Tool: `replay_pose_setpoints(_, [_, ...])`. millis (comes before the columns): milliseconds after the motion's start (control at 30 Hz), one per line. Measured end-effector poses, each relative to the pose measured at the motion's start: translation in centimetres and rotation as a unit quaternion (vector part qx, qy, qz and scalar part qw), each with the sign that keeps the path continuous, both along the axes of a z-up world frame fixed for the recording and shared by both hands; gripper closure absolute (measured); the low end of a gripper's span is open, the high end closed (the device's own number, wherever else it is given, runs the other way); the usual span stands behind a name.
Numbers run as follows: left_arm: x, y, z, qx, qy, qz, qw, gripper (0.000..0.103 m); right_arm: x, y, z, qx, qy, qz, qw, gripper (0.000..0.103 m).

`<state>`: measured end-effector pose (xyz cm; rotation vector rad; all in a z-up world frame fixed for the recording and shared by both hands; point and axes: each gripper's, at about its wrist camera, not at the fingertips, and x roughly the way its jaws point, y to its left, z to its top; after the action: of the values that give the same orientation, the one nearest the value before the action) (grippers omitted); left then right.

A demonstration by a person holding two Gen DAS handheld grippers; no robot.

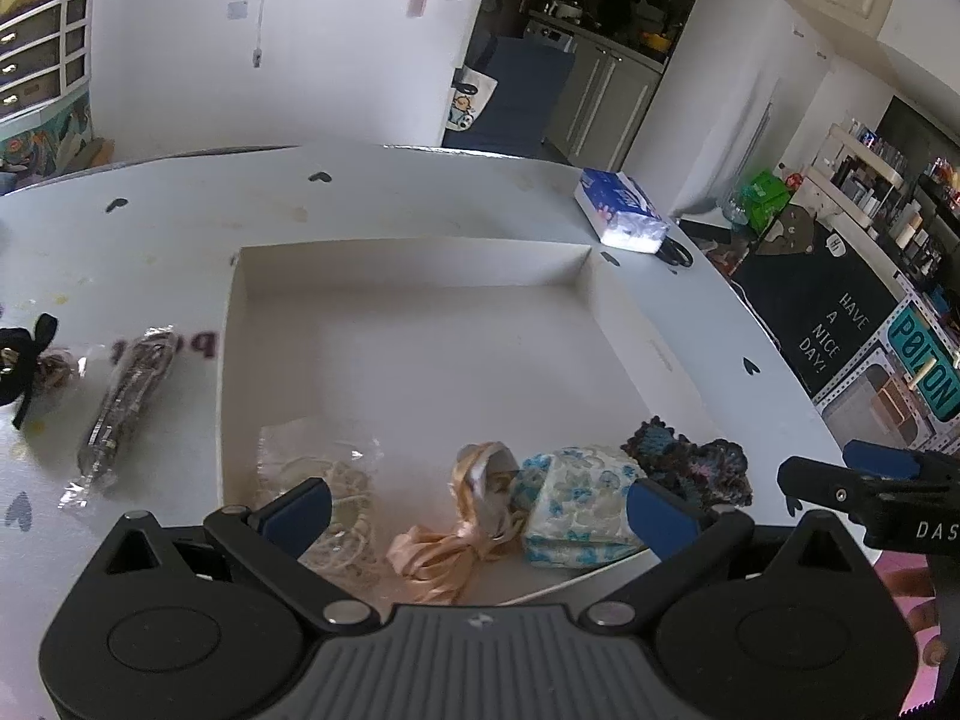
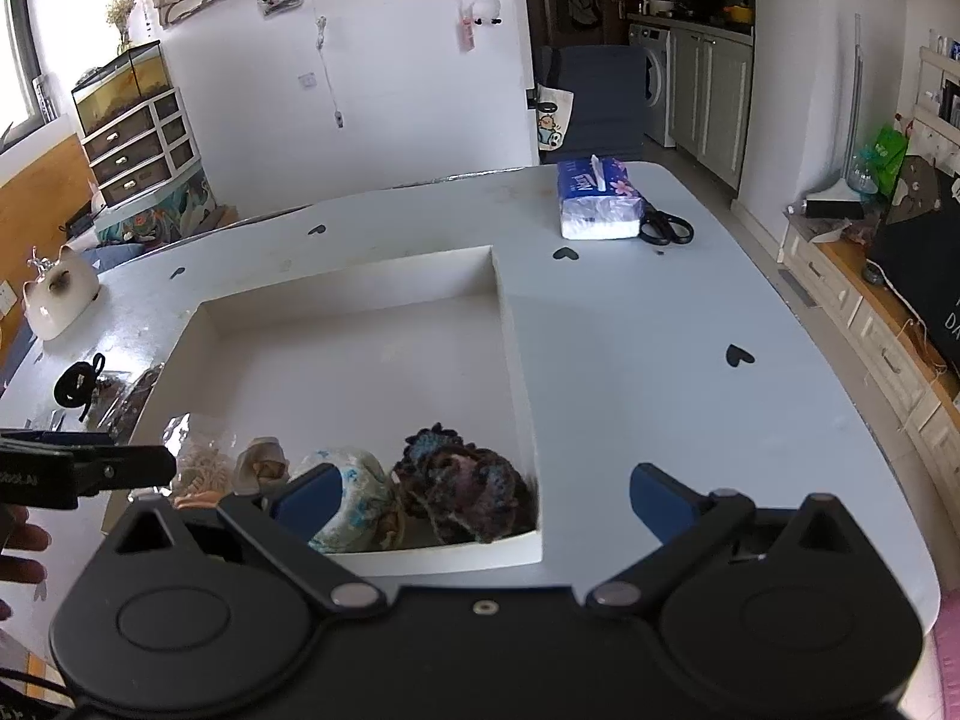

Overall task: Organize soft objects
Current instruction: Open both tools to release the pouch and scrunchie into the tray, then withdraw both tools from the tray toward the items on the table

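Both spread, gripping nothing: left hand-held gripper and right hand-held gripper hover over the near edge of the white box on the bench. Floral pouch, crochet piece, peach ribbon lie inside; wrapped dark bundle outside, left.

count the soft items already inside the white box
4, all along the near wall: a bagged cream cord at left, a peach ribbon bundle, a blue floral pouch, and a dark crochet piece in the right corner. Smaller items could hide beneath.
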<state>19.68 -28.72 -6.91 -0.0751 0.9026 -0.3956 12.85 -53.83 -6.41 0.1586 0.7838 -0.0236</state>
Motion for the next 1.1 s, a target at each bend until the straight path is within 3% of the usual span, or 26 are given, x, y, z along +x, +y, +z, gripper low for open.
replay_pose_setpoints(400, [0.5, 5.4, 0.3, -0.003, -0.005, 0.023, 0.9997, 0.0, 0.8, 4.6, 0.2, 0.001, 0.004, -0.006, 1.0, 0.0])
replay_pose_setpoints(733, [2.2, 13.0, 1.2, 0.008, -0.012, 0.044, 0.999, 0.0, 2.9, 11.6, 0.7, 0.007, -0.001, -0.007, 1.0, 0.0])
replay_pose_setpoints(1100, [4.8, 22.5, 1.6, 0.014, -0.017, 0.087, 0.9959, 0.0, 6.4, 20.7, 1.2, 0.008, -0.011, 0.028, 1.0, 0.0])
